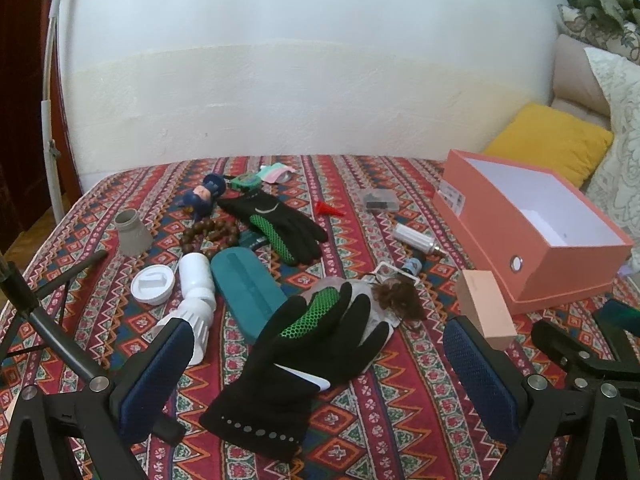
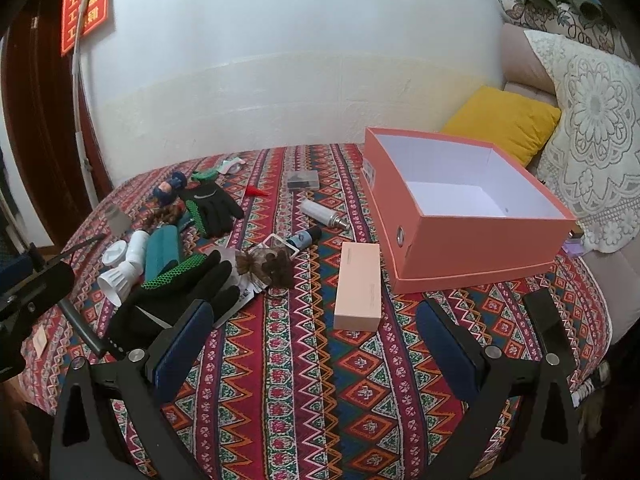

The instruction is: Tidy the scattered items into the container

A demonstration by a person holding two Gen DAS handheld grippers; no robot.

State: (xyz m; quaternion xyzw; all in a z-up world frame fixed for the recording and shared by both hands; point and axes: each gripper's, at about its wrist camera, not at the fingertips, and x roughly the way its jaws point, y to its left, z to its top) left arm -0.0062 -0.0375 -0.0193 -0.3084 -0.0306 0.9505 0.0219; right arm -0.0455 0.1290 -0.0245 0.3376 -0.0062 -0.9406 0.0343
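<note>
An open salmon-orange box [image 1: 532, 236] [image 2: 472, 216] with a white, empty inside stands at the right of the patterned table. Scattered items lie left of it: a black glove with green grip [image 1: 296, 356] [image 2: 176, 296], a second black glove [image 1: 280, 220] [image 2: 212, 206], a teal case [image 1: 248, 284], a white pipe fitting [image 1: 196, 296], a pale pink carton [image 1: 484, 304] [image 2: 358, 284]. My left gripper [image 1: 320, 368] hangs open over the near glove, its fingers either side. My right gripper [image 2: 316, 344] stands open above bare cloth, near the carton's front end.
Farther back lie wooden beads [image 1: 208, 236], a blue doll [image 1: 202, 196], a grey cup [image 1: 132, 232], a white lid [image 1: 152, 284], a red cone [image 1: 326, 208], a white tube [image 2: 320, 212], a brown hair tuft [image 2: 266, 264]. A yellow cushion [image 2: 500, 120] and sofa sit right.
</note>
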